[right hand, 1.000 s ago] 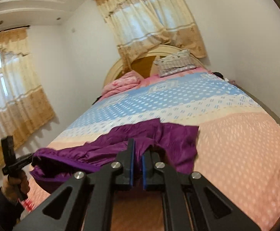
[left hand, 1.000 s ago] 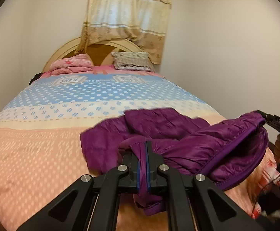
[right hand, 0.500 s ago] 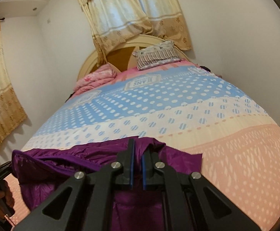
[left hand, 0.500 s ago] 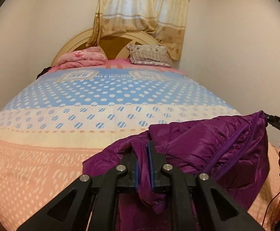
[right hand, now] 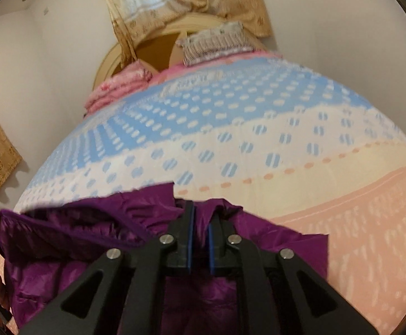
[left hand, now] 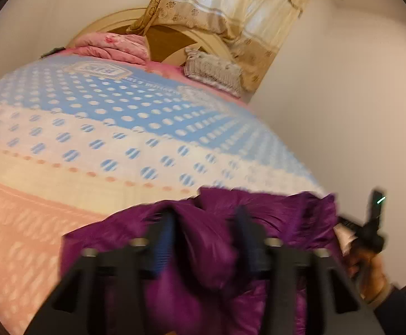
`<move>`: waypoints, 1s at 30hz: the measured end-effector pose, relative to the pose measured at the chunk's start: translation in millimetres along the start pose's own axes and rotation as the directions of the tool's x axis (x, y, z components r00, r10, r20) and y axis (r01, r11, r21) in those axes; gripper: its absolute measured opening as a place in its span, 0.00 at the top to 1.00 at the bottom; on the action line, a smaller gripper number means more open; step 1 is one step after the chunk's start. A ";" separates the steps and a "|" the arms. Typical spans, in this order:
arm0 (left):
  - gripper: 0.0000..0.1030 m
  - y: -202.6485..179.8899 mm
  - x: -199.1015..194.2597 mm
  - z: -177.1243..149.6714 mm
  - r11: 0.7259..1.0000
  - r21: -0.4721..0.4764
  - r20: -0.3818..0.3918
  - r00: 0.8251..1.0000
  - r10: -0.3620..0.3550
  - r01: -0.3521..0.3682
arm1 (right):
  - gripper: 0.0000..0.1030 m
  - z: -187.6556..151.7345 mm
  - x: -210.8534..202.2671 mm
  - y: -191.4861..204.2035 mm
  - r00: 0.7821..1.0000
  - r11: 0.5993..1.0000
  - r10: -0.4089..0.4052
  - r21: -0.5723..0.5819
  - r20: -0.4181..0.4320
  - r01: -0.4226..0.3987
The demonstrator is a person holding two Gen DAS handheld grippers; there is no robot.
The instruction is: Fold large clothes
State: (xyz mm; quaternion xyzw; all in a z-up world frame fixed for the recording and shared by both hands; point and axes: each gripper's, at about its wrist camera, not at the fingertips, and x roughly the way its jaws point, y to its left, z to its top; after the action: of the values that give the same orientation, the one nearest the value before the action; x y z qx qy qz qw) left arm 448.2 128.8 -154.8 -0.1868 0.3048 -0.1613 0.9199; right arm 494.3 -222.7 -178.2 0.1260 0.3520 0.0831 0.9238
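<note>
On bed [right hand: 300, 139] w/ dotted cover | purple jacket [right hand: 77, 240] | curtains [left hand: 230, 8] behind headboard [left hand: 163, 42]

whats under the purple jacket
The purple jacket lies on the bedspread, whose peach band shows beside it. What the jacket covers is hidden.

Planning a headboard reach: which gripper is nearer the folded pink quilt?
Left, likely. The left gripper sits at the foot, across from the pink quilt; right gripper is further right, across from the striped pillow.
</note>
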 end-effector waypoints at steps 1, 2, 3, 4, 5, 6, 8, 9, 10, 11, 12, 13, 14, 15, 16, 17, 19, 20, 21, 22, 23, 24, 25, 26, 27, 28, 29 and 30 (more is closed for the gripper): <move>0.44 -2.4 0.9 2.9 1.000 0.019 0.008 1.000 0.021 -0.021 | 0.81 -0.7 3.1 -0.2 1.000 1.000 0.008 -0.003 -0.005 -0.008; 0.42 -6.1 1.5 6.4 0.998 0.032 0.014 0.999 0.045 -0.045 | 0.74 -0.2 4.7 0.0 1.000 1.000 0.013 -0.006 -0.006 -0.013; 0.38 -9.4 0.7 10.2 0.996 0.047 0.028 0.997 0.069 -0.071 | 0.71 1.8 5.0 0.5 1.000 1.000 0.016 -0.008 -0.006 -0.016; 0.30 -11.8 -2.0 14.3 0.994 0.061 0.050 0.995 0.089 -0.092 | 0.65 4.9 4.8 1.3 1.000 1.000 0.021 -0.008 -0.003 -0.021; 0.25 -12.9 -4.1 17.8 0.992 0.065 0.072 0.992 0.107 -0.111 | 0.61 8.8 4.4 2.2 1.000 1.000 0.026 -0.008 0.002 -0.026; 0.25 -14.5 -6.4 22.1 0.986 0.064 0.098 0.985 0.144 -0.151 | 0.59 14.1 2.0 3.0 1.000 1.000 0.026 -0.005 0.014 -0.026; 0.25 -17.4 -7.8 28.0 0.973 0.062 0.118 0.970 0.214 -0.223 | 0.42 23.7 -0.8 4.5 0.999 1.000 0.026 0.011 0.042 -0.027; 0.25 -20.4 -7.6 28.5 0.966 0.065 0.126 0.963 0.240 -0.249 | 0.34 26.6 -4.2 5.0 0.998 1.000 0.017 0.023 0.065 -0.018; 0.25 -26.5 -7.7 27.4 0.958 0.087 0.131 0.957 0.260 -0.272 | 0.25 29.4 -12.2 9.0 0.994 0.999 -0.021 0.032 0.106 0.018; 0.25 -30.0 -6.9 26.2 0.949 0.104 0.139 0.950 0.281 -0.296 | 0.25 30.0 -18.9 14.5 0.991 0.999 -0.046 0.023 0.123 0.044; 0.25 -41.2 -8.7 21.4 0.935 0.132 0.159 0.938 0.309 -0.330 | 0.25 30.0 -21.7 20.2 0.990 0.998 -0.057 0.013 0.130 0.055; 0.25 -48.9 -8.7 17.6 0.923 0.158 0.176 0.930 0.323 -0.351 | 0.25 28.3 -26.1 27.0 0.989 0.998 -0.066 0.004 0.135 0.066; 0.25 -60.5 -7.9 11.4 0.908 0.193 0.193 0.922 0.337 -0.372 | 0.25 24.2 -31.6 36.5 0.987 0.997 -0.081 -0.002 0.136 0.082; 0.25 -70.5 -6.8 4.7 0.897 0.225 0.203 0.919 0.339 -0.381 | 0.25 17.1 -36.4 47.8 0.988 0.996 -0.082 -0.009 0.133 0.084; 0.24 -85.0 -4.3 -4.7 0.888 0.269 0.210 0.922 0.325 -0.374 | 0.25 12.6 -36.6 54.9 0.989 0.997 -0.073 -0.016 0.128 0.076; 0.24 -92.3 -2.5 -10.9 0.883 0.293 0.210 0.926 0.314 -0.366 | 0.25 4.6 -36.7 66.7 0.992 0.997 -0.060 -0.037 0.115 0.065; 0.24 -111.6 7.1 -24.4 0.855 0.351 0.212 0.922 0.324 -0.382 | 0.25 -10.0 -30.4 89.4 0.995 0.993 -0.054 -0.097 0.085 0.062; 0.24 -117.5 12.5 -27.3 0.845 0.366 0.212 0.919 0.333 -0.390 | 0.25 -17.3 -24.0 101.5 0.997 0.989 -0.041 -0.137 0.063 0.049; 0.23 -123.1 20.4 -31.9 0.830 0.399 0.202 0.920 0.337 -0.391 | 0.25 -23.7 -17.2 113.0 0.998 0.982 -0.037 -0.186 0.049 0.045; 0.23 -126.6 29.9 -35.0 0.802 0.431 0.199 0.911 0.362 -0.413 | 0.27 -27.4 -13.9 117.0 0.998 0.977 -0.047 -0.207 0.051 0.057; 0.23 -127.9 37.9 -36.8 0.778 0.447 0.208 0.897 0.389 -0.441 | 0.27 -29.8 -7.7 119.9 0.997 0.972 -0.066 -0.221 0.050 0.076; 0.23 -126.6 45.2 -37.3 0.758 0.455 0.217 0.884 0.414 -0.467 | 0.27 -30.5 -2.5 118.2 0.997 0.973 -0.071 -0.217 0.043 0.078; 0.23 -121.6 53.0 -36.7 0.743 0.455 0.219 0.871 0.441 -0.491 | 0.27 -28.8 4.6 113.4 0.996 0.975 -0.079 -0.203 0.038 0.085; 0.23 -113.9 61.5 -34.2 0.742 0.449 0.198 0.865 0.460 -0.497 | 0.27 -27.3 9.7 109.1 0.995 0.976 -0.091 -0.197 0.036 0.096; 0.23 -102.6 69.9 -29.1 0.750 0.428 0.168 0.860 0.483 -0.505 | 0.27 -26.0 15.1 104.6 0.994 0.976 -0.103 -0.190 0.031 0.107; 0.23 -93.9 75.5 -25.5 0.758 0.403 0.153 0.854 0.497 -0.514 | 0.26 -23.8 23.7 96.0 0.994 0.979 -0.112 -0.168 0.015 0.113; 0.23 -84.2 81.0 -21.7 0.772 0.377 0.131 0.854 0.503 -0.512 | 0.26 -22.6 28.0 90.8 0.994 0.982 -0.113 -0.153 0.003 0.112; 0.23 -75.2 86.7 -18.5 0.784 0.358 0.105 0.856 0.507 -0.508 | 0.26 -22.3 31.3 85.9 0.994 0.984 -0.111 -0.139 -0.004 0.109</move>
State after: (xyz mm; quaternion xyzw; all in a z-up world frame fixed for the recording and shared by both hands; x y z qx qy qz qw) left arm 489.0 22.7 -178.7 0.0798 0.3058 0.0372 0.9480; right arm 496.9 -129.2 -189.0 0.0415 0.3574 0.0569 0.9313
